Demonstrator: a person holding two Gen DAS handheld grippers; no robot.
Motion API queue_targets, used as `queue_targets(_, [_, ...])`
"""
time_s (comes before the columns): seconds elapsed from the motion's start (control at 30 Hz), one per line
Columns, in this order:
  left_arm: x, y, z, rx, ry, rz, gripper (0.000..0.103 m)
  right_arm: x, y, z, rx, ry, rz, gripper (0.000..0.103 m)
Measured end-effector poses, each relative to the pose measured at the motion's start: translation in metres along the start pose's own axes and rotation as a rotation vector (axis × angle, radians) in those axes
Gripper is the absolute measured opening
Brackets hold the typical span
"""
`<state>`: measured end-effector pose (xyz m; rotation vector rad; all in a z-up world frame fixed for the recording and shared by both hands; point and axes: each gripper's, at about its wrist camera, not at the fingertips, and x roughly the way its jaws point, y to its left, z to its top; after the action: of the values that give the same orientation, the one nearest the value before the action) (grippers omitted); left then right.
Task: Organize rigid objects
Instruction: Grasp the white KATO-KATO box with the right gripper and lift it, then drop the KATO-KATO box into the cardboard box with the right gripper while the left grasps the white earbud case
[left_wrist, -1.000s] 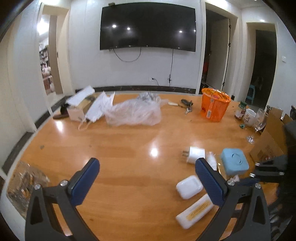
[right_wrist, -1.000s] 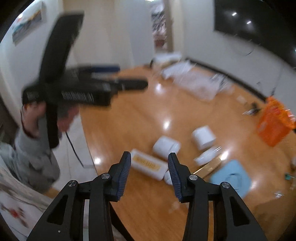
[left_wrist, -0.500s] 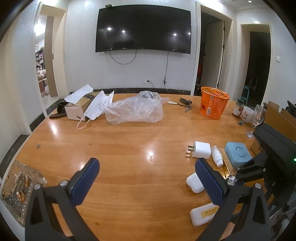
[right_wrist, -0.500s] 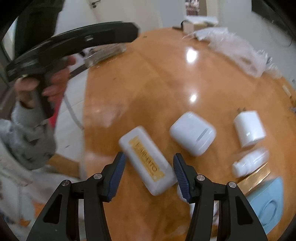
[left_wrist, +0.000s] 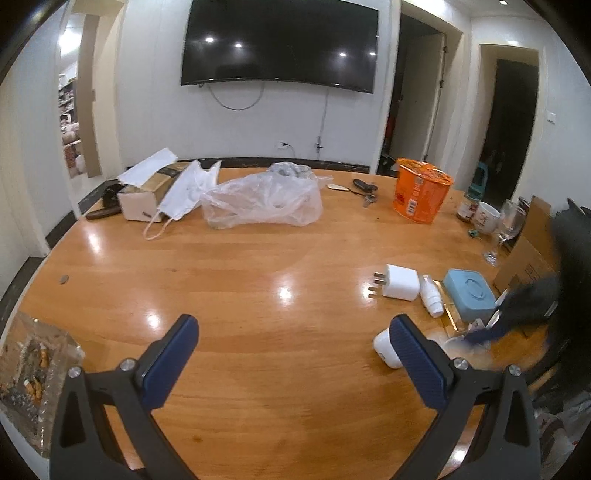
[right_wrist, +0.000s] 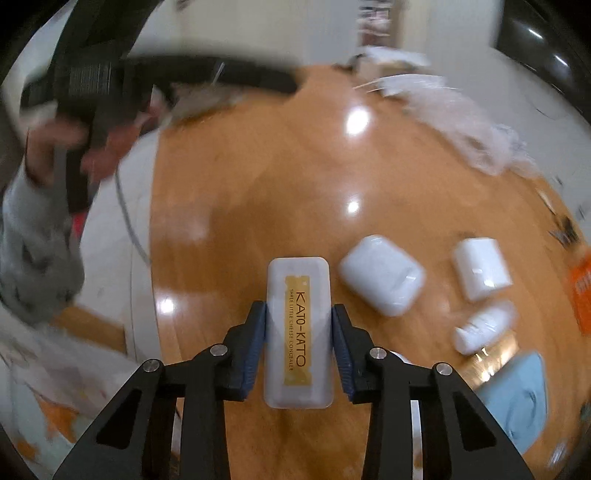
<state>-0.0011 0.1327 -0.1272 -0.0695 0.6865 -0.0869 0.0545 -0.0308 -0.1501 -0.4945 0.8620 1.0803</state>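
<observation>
My right gripper (right_wrist: 298, 314) is shut on a white concealer case (right_wrist: 298, 325) with a gold "KATO-KATO" label, both pads against its long sides, over the wooden table (right_wrist: 266, 177). To its right lie a white earbud case (right_wrist: 382, 275), a white charger plug (right_wrist: 480, 272), a small white bottle (right_wrist: 484, 326) and a blue box (right_wrist: 524, 395). My left gripper (left_wrist: 291, 354) is open and empty above the table's near edge. In the left wrist view the plug (left_wrist: 400, 282), bottle (left_wrist: 432, 300), blue box (left_wrist: 468, 294) and earbud case (left_wrist: 384, 348) sit at the right.
An orange noodle cup (left_wrist: 421, 195), a mug (left_wrist: 487, 218) and a wine glass (left_wrist: 505, 232) stand at the far right by a cardboard box (left_wrist: 528, 251). A clear plastic bag (left_wrist: 262, 201), a face mask (left_wrist: 183, 195) and a small carton (left_wrist: 147, 192) lie at the back. An ashtray (left_wrist: 33, 369) sits near left.
My right gripper came down over the concealer case and shut on it. The left gripper pulled back and stayed open.
</observation>
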Motion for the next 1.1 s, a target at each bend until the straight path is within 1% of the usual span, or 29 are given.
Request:
queue_targets(0.03, [0.002, -0.002, 0.0, 0.009, 0.001, -0.022, 0.102, -0.015, -0.002, 0.003, 0.026, -0.033, -0.023, 0.031])
queue_targets(0.1, [0.01, -0.009, 0.0, 0.04, 0.009, -0.089, 0.102, -0.059, -0.007, 0.009, 0.102, -0.125, -0.101, 0.031])
queue_targets(0.17, [0.022, -0.02, 0.0, 0.076, 0.027, -0.163, 0.102, -0.113, -0.016, 0.011, 0.192, -0.23, -0.18, 0.031])
queue_targets(0.2, [0.031, -0.027, 0.0, 0.105, 0.048, -0.204, 0.102, -0.145, -0.021, 0.009, 0.236, -0.283, -0.234, 0.031])
queue_targets(0.23, [0.04, -0.034, 0.001, 0.14, 0.068, -0.236, 0.102, -0.164, -0.025, 0.006, 0.262, -0.308, -0.276, 0.031])
queue_targets(0.3, [0.053, -0.047, 0.001, 0.195, 0.092, -0.289, 0.101, -0.205, -0.034, -0.005, 0.321, -0.344, -0.397, 0.031])
queue_targets(0.33, [0.06, -0.052, 0.001, 0.216, 0.106, -0.325, 0.1, -0.222, -0.041, -0.013, 0.352, -0.342, -0.472, 0.031])
queue_targets(0.37, [0.068, -0.058, 0.001, 0.235, 0.127, -0.364, 0.099, -0.235, -0.05, -0.023, 0.388, -0.318, -0.543, 0.031])
queue_targets(0.4, [0.077, -0.064, 0.001, 0.259, 0.16, -0.394, 0.099, -0.242, -0.058, -0.032, 0.425, -0.297, -0.586, 0.031])
queue_targets(0.43, [0.083, -0.071, 0.0, 0.286, 0.184, -0.398, 0.097, -0.249, -0.07, -0.045, 0.487, -0.262, -0.625, 0.031])
queue_targets(0.47, [0.087, -0.077, -0.004, 0.314, 0.201, -0.395, 0.089, -0.253, -0.081, -0.058, 0.543, -0.227, -0.646, 0.031])
queue_targets(0.5, [0.092, -0.081, -0.005, 0.338, 0.22, -0.397, 0.083, -0.254, -0.087, -0.067, 0.58, -0.206, -0.661, 0.031])
queue_targets(0.53, [0.096, -0.085, -0.007, 0.356, 0.242, -0.404, 0.072, -0.253, -0.096, -0.078, 0.621, -0.176, -0.676, 0.031])
queue_targets(0.57, [0.098, -0.085, -0.01, 0.365, 0.258, -0.409, 0.064, -0.249, -0.105, -0.086, 0.654, -0.14, -0.678, 0.031])
queue_targets(0.6, [0.099, -0.088, -0.013, 0.376, 0.271, -0.411, 0.06, -0.245, -0.111, -0.092, 0.677, -0.118, -0.673, 0.031])
queue_targets(0.67, [0.101, -0.093, -0.016, 0.415, 0.277, -0.39, 0.052, -0.236, -0.124, -0.102, 0.733, -0.077, -0.646, 0.031])
queue_targets(0.73, [0.102, -0.095, -0.018, 0.439, 0.278, -0.374, 0.05, -0.233, -0.135, -0.112, 0.776, -0.038, -0.642, 0.032])
queue_targets(0.8, [0.101, -0.096, -0.019, 0.443, 0.276, -0.37, 0.05, -0.23, -0.136, -0.113, 0.778, -0.01, -0.679, 0.033])
queue_targets(0.83, [0.1, -0.097, -0.019, 0.448, 0.271, -0.368, 0.05, -0.231, -0.124, -0.109, 0.769, -0.015, -0.698, 0.042])
queue_targets(0.87, [0.101, -0.098, -0.019, 0.453, 0.267, -0.367, 0.05, -0.235, -0.118, -0.105, 0.749, -0.047, -0.707, 0.054])
queue_targets(0.9, [0.102, -0.099, -0.019, 0.458, 0.263, -0.368, 0.05, -0.236, -0.112, -0.099, 0.724, -0.093, -0.7, 0.059])
queue_targets(0.93, [0.102, -0.1, -0.019, 0.46, 0.258, -0.37, 0.05, -0.242, -0.101, -0.095, 0.691, -0.156, -0.675, 0.061])
queue_targets(1.0, [0.103, -0.1, -0.019, 0.451, 0.254, -0.372, 0.05, -0.248, -0.086, -0.079, 0.644, -0.241, -0.607, 0.061])
queue_targets(1.03, [0.103, -0.099, -0.019, 0.441, 0.251, -0.372, 0.05, -0.249, -0.078, -0.069, 0.628, -0.285, -0.544, 0.061])
queue_targets(1.1, [0.103, -0.097, -0.019, 0.423, 0.248, -0.366, 0.049, -0.242, -0.065, -0.052, 0.587, -0.319, -0.424, 0.061])
